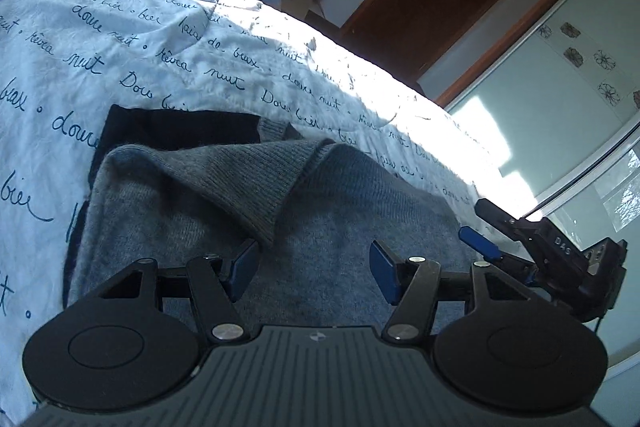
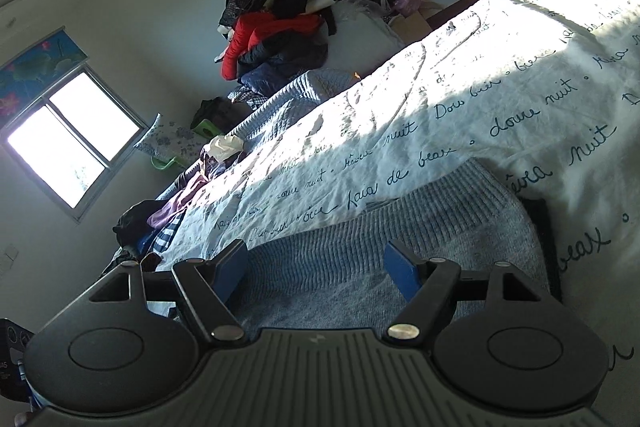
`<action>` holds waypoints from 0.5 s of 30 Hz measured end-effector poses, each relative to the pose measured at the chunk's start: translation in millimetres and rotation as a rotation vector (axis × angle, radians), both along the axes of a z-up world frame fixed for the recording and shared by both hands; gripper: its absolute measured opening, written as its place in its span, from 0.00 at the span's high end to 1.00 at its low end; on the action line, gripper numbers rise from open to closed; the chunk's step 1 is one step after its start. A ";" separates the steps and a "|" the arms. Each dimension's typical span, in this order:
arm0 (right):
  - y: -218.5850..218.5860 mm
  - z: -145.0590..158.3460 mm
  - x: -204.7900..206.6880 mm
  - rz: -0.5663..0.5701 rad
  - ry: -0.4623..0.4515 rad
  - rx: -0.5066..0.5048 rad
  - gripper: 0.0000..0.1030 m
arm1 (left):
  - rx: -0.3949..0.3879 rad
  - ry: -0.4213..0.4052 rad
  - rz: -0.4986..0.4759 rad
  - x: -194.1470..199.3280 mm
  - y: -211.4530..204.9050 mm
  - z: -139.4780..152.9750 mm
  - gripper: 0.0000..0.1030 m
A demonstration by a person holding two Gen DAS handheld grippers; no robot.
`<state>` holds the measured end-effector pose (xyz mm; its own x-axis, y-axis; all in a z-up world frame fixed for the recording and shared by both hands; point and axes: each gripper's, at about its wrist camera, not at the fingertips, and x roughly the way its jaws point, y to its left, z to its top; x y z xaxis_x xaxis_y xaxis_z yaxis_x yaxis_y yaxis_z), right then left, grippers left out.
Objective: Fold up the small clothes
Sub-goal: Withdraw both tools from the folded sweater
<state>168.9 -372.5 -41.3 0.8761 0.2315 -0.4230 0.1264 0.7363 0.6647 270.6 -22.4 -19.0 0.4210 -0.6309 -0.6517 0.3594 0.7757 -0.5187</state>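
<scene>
Grey knit sweater (image 1: 340,195) lies flat on the script-printed duvet (image 1: 160,39), lower centre of the left wrist view, one ribbed sleeve (image 1: 248,179) folded diagonally across its body. Dark garment (image 1: 172,127) pokes out from under it at the upper left edge. Left gripper (image 1: 316,263) hovers over the sweater, blue pads spread, nothing between them; sleeve cuff sits just beside the left pad. Right gripper (image 2: 316,263) also spread and empty, over the sweater's ribbed hem (image 2: 400,219) in its own view; it shows at the right edge of the left view too. Containers: only a cardboard box (image 2: 412,23) on the floor at upper right, contents not discernible. Clothes pile (image 2: 276,31) beyond the bed, upper centre.
</scene>
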 end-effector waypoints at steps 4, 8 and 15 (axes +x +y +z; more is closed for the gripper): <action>-0.3 -2.3 -3.5 0.001 0.011 -0.002 0.26 | 0.021 0.024 0.077 29.0 -7.0 -18.3 0.43; -6.1 -0.6 -11.8 -0.011 0.011 -0.034 0.26 | -0.043 -0.059 0.228 48.2 4.4 -4.6 0.41; -15.8 -3.6 -26.4 -0.033 0.023 -0.047 0.26 | -0.020 -0.183 0.323 44.5 20.7 25.8 0.27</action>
